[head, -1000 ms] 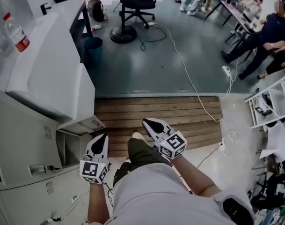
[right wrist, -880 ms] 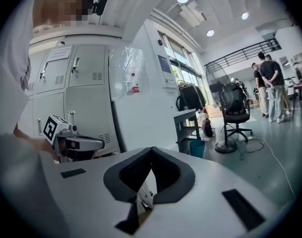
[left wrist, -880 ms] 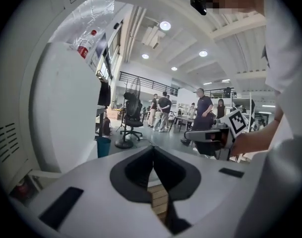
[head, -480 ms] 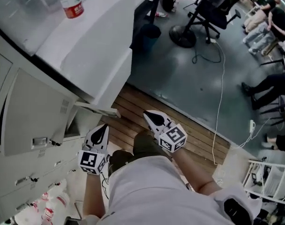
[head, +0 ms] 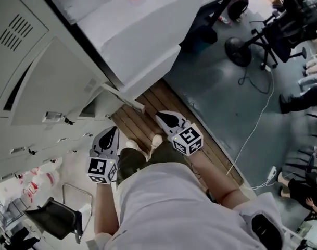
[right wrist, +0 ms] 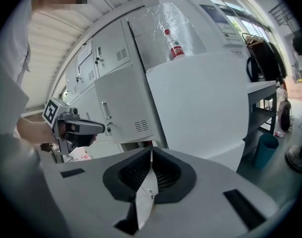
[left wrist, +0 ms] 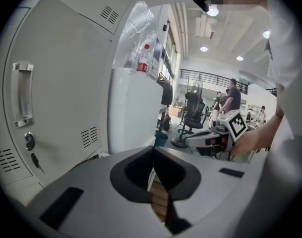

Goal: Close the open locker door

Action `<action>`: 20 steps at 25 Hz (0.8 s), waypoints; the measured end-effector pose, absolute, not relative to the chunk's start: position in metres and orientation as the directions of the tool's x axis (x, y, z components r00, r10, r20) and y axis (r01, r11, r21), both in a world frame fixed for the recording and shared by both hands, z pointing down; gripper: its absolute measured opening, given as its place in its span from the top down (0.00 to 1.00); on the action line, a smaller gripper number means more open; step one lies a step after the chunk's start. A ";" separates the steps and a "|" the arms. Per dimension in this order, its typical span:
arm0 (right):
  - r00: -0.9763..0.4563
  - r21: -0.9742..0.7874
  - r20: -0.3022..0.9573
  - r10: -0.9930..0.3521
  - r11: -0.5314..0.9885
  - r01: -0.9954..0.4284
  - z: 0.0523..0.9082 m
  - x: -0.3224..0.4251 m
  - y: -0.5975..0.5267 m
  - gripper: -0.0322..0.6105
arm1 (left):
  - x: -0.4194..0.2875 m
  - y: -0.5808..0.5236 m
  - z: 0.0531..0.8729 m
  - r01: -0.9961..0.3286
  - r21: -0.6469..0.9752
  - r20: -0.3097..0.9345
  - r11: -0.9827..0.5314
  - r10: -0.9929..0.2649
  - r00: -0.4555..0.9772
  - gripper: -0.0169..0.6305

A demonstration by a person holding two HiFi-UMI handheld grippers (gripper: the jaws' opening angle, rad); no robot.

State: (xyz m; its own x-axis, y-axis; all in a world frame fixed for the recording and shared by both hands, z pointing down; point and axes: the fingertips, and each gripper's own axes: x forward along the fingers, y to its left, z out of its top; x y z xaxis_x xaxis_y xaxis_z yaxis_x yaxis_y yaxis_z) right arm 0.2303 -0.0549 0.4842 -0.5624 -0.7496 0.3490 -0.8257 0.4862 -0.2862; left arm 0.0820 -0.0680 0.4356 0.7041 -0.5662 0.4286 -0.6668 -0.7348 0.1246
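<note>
1. Standing ajar at the left of the head view, the open locker door (head: 54, 85) is well apart from both grippers.
2. The left gripper (head: 113, 130) keeps its jaws pressed together. The right gripper (head: 160, 115) has just opened its jaws a crack, with nothing between them.
3. Risk, as I judge it: narrow tips can slide on the smooth panel or knock the key (left wrist: 33, 160), and the door may then bounce back unlatched.

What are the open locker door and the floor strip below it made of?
Locker door: likely painted sheet metal, matte light grey; punched vent slots, bright metal handle. Floor strip: wood planks, brown, unglossy; parallel board seams show.
</note>
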 end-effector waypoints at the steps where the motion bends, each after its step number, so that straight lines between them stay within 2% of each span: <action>1: -0.573 -0.288 0.354 -0.739 0.497 -0.819 0.486 0.224 -0.056 0.92 | 0.078 -0.067 0.436 -0.674 0.129 0.431 -0.727 -0.571 0.699 0.97; 20: -0.576 -0.224 0.516 -0.634 0.549 -0.805 0.555 0.194 -0.108 0.78 | 0.031 -0.091 0.477 -0.712 0.228 0.449 -0.664 -0.577 0.682 0.97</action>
